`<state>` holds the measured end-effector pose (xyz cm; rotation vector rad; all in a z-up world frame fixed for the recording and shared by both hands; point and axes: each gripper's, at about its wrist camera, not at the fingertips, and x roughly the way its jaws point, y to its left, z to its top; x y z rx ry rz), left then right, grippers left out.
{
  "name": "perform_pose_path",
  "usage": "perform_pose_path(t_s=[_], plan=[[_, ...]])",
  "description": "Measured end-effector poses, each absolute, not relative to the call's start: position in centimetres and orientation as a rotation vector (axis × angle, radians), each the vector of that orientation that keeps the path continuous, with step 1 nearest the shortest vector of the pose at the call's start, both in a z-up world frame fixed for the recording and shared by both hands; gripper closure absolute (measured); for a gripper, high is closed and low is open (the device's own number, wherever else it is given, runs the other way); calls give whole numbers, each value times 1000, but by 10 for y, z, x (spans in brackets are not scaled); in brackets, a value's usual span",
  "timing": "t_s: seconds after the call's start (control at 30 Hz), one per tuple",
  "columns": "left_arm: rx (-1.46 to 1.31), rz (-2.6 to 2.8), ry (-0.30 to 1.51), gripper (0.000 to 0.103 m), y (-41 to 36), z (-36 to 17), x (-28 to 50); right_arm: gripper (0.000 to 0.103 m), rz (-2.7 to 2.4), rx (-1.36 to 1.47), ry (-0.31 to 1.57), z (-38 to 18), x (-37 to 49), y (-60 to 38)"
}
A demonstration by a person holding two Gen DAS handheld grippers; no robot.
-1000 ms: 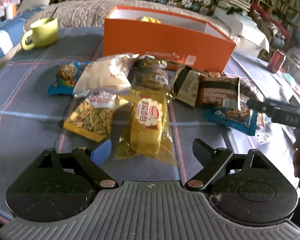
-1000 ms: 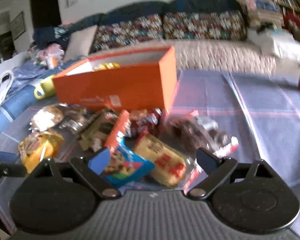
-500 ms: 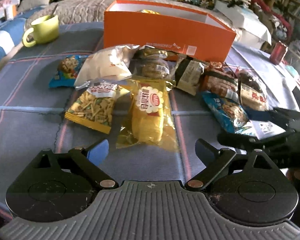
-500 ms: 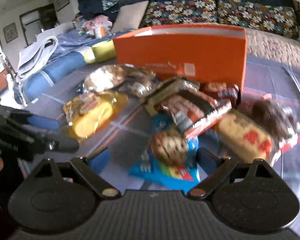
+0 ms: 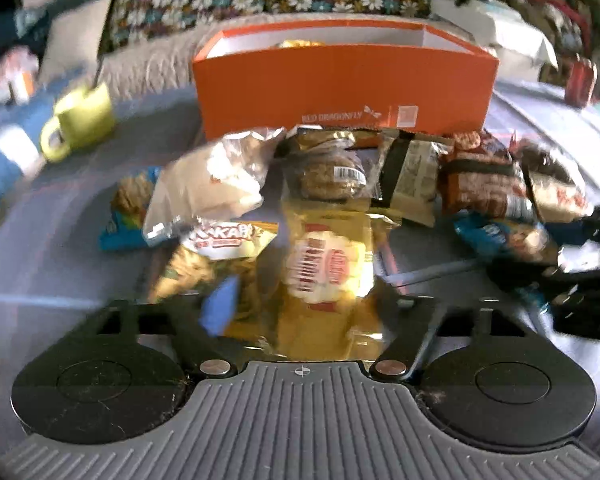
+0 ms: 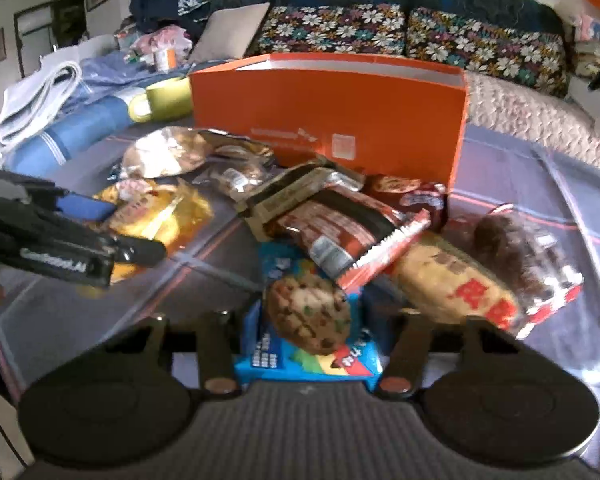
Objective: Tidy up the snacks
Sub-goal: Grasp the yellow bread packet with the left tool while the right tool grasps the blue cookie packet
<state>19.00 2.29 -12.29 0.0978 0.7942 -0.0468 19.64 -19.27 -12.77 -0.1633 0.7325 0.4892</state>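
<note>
An open orange box (image 5: 344, 88) stands at the back of the table; it also shows in the right wrist view (image 6: 332, 116). Several snack packets lie in a heap in front of it. My left gripper (image 5: 304, 300) is open, its fingers on either side of a yellow cake packet (image 5: 328, 276). My right gripper (image 6: 312, 320) is open around a blue cookie packet (image 6: 308, 332). The left gripper also shows in the right wrist view (image 6: 96, 236), over the yellow packet (image 6: 160, 216).
A green mug (image 5: 84, 120) stands left of the box. A red can (image 5: 580, 80) stands at the far right. Other packets lie around: a red-brown one (image 6: 340, 232), a tan cake (image 6: 456, 284), a silver bag (image 5: 212, 184). A sofa (image 6: 380, 28) is behind.
Both grippers have moved forward and down onto the heap. The left now straddles the yellow packet, the right straddles the blue cookie packet. Both stay open.
</note>
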Motion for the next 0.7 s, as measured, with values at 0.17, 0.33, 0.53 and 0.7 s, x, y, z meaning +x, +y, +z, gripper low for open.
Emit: perform_pose_path(t_s=[0.17, 0.33, 0.53, 0.7], plan=[[96, -103, 819, 102, 24, -120, 170, 47, 458, -179, 722, -128, 173, -198], [91, -131, 842, 99, 22, -119, 131, 46, 419, -155, 700, -128, 137, -201], [110, -132, 862, 74, 18, -124, 115, 9, 414, -135, 693, -133, 126, -200], [99, -108, 870, 36, 17, -126, 117, 1, 397, -171, 690, -139, 128, -192]])
